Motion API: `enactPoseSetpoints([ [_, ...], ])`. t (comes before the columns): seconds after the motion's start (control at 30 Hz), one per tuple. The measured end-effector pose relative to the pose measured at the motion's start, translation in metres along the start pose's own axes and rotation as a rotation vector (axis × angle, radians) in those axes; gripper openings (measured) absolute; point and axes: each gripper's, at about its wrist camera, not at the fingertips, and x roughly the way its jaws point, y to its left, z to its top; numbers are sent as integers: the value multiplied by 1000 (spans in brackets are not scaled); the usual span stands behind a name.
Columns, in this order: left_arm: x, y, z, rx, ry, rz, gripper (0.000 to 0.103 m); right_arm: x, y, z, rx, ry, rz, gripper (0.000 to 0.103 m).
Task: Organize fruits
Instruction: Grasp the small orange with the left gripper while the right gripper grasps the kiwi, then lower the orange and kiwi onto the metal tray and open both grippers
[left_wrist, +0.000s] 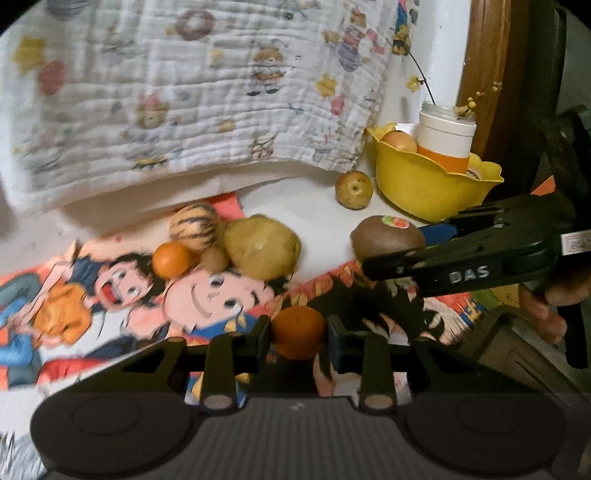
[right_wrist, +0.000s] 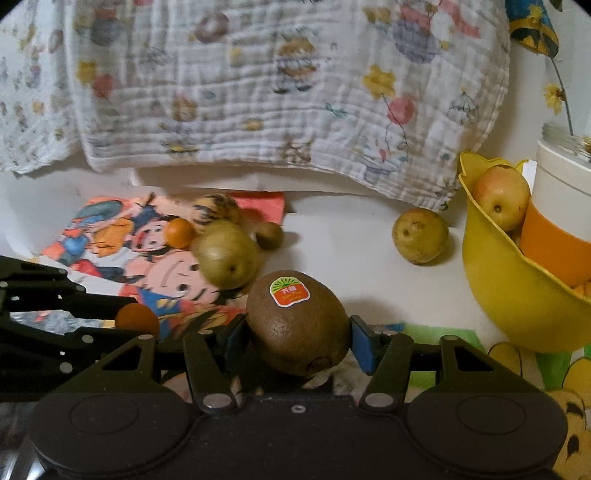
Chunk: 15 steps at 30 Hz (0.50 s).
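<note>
Left wrist view: the left gripper (left_wrist: 298, 332) is clamping a small orange fruit (left_wrist: 297, 331) above the cartoon mat (left_wrist: 110, 295); bare white surface (left_wrist: 314, 210) is lying open ahead, bounded by the yellow bowl (left_wrist: 424, 188).

Right wrist view: the right gripper (right_wrist: 298, 338) is grasping a brown, stickered kiwi (right_wrist: 297, 321); the bowl's rim (right_wrist: 491, 236) is standing right.
</note>
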Motion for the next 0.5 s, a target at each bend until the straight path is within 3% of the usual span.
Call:
enactPoseSetpoints([
  [0.5,-74,-12,-45,-29,-1,-1,35,-73,41,-42,-42,-37,147,60],
])
